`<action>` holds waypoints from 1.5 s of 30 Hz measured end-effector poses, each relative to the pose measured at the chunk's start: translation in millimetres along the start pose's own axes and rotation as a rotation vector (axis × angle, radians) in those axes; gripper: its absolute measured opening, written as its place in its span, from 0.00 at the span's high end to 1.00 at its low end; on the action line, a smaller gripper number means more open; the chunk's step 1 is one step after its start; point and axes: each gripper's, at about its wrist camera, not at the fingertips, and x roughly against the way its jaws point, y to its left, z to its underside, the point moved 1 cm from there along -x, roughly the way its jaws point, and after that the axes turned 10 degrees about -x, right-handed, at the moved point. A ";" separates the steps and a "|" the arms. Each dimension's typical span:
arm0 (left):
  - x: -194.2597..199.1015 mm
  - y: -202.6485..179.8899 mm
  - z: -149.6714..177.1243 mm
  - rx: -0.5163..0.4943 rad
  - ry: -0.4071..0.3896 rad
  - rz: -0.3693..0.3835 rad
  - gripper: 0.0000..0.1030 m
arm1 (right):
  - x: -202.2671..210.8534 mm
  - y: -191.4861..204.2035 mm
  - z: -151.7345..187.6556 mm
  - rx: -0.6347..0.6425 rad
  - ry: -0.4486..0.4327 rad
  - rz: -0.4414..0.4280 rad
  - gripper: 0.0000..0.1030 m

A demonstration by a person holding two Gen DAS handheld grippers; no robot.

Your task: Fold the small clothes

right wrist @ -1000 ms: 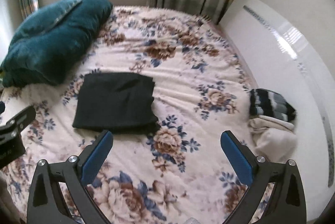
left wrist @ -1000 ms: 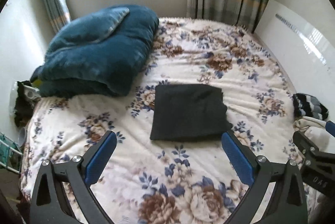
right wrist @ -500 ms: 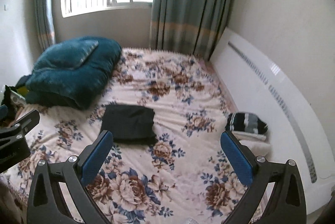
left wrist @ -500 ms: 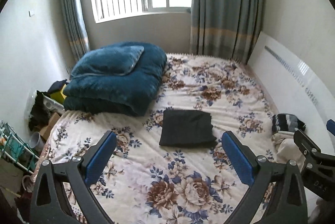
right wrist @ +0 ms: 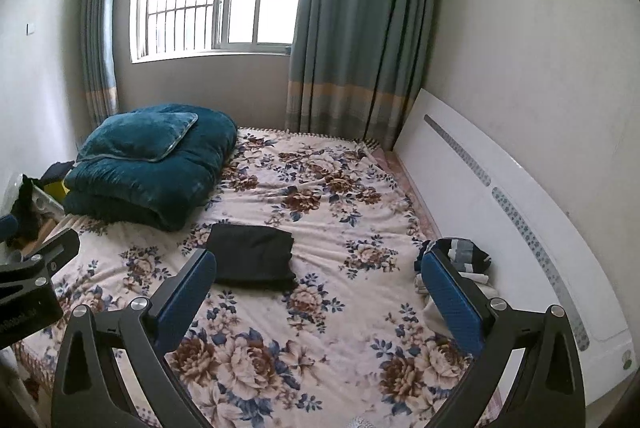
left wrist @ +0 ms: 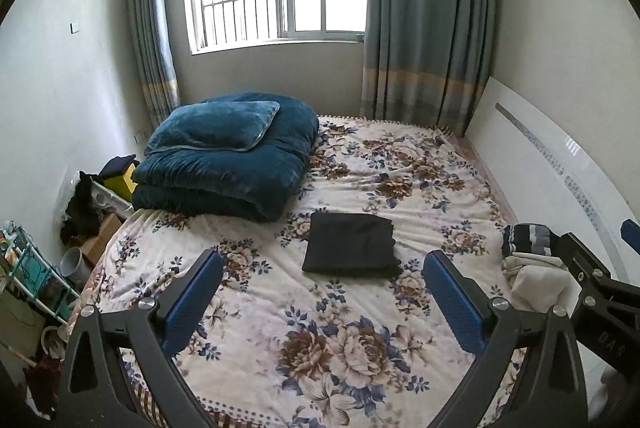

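Holding both tools spread and empty above the near end of the bed (left wrist: pixel 420 164). Left tool (left wrist: pixel 320 292) facing the folded black garment (left wrist: pixel 350 246), lying flat ahead on the bedspread, well apart from the pads. Remaining pile of small clothes (right wrist: pixel 460 260) lying ahead-right of the right tool (right wrist: pixel 316 292), beside its right pad, against the white headboard (right wrist: pixel 500 196). Judging the right tool nearer for the next pick; long axis of the pile not discernible.

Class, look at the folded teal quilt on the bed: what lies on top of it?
A matching teal pillow lies on top of the folded teal quilt, toward its left side. Whatever is between the quilt's folds or beneath it on the floral bedspread is covered.
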 end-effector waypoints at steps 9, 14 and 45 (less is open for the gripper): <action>6.2 -8.2 6.4 0.003 0.008 0.002 0.01 | 4.7 -5.9 3.6 -0.008 -0.003 -0.017 0.00; 12.3 -10.7 5.7 -0.003 -0.003 -0.008 0.00 | 8.3 -8.1 7.9 -0.016 -0.003 -0.014 0.00; 26.3 -5.1 1.5 0.017 -0.021 -0.049 0.00 | 9.4 -4.1 -6.2 -0.009 -0.006 -0.070 0.00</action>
